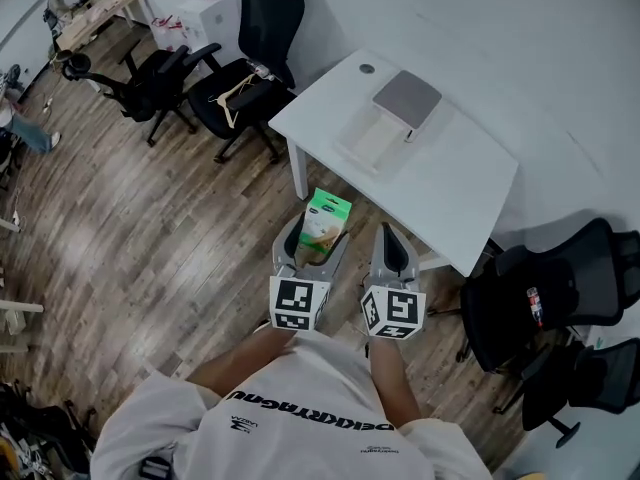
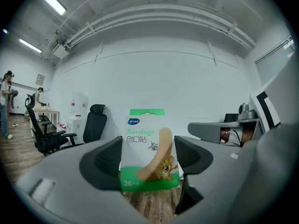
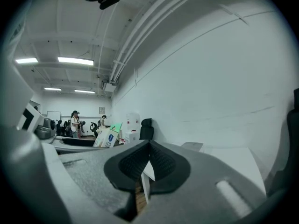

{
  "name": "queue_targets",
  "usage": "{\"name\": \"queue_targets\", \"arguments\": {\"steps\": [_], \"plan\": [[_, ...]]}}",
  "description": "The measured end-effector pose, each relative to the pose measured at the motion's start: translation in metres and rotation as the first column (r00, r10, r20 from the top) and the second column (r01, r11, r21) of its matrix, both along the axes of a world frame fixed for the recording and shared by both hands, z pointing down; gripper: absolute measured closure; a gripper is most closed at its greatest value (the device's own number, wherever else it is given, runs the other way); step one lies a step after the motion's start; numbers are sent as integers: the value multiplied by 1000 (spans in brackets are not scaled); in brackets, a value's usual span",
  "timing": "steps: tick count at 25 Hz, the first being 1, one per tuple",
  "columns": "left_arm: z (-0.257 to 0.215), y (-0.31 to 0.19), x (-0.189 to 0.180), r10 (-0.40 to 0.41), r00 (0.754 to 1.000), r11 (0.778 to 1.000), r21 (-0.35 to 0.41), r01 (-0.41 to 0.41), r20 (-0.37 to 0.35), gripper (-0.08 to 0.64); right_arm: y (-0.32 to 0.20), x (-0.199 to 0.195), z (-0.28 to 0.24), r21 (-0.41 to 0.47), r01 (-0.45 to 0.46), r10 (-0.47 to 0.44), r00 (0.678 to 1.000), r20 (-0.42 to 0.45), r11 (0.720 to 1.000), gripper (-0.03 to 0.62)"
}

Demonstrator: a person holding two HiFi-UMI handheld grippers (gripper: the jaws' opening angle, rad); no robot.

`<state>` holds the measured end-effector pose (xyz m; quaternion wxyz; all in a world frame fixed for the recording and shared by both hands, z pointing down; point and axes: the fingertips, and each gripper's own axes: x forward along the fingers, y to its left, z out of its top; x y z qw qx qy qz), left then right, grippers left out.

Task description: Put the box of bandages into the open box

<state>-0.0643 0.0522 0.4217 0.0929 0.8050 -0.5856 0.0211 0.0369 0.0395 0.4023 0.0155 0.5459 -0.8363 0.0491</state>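
Wood-floor office, left gripper (image 1: 312, 244) fingers (image 2: 105, 160) clamping green "Bandage" box (image 2: 145, 148) marked 26, right gripper (image 3: 147, 161) fingers (image 3: 133, 164) closed, empty

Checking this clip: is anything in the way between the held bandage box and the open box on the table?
Nothing visible. The bandage box is gripped in the left tool, short of the white table; the open box lies further in on the tabletop, with only bare tabletop before it.

Box of bandages (image 2: 148, 148) reads "Bandage" (Chinese characters beneath); "26" at bottom.
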Motion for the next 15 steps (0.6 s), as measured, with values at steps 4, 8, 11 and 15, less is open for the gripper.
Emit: {"name": "queue_targets", "arguments": {"steps": [4,8,11,15], "plan": [[1,-36,-11,25,1000,1000,-7,-25,2,199,-33,-8,-1,-7,-33,33,999,-6,999,592],[2,-64,-19,51,999,999,-19,-51,0,199,-59,-15,-3,-13,-65,65,998,-11,998,592],[2,-82,-21,75,997,997,-19,-75,-5,199,-73,-19,-2,-19,-86,85,996,-18,996,592],[6,-98,-24,108,994,994,-20,-108,-1,199,-87,-23,3,-29,-110,110,994,-26,993,592]]}}
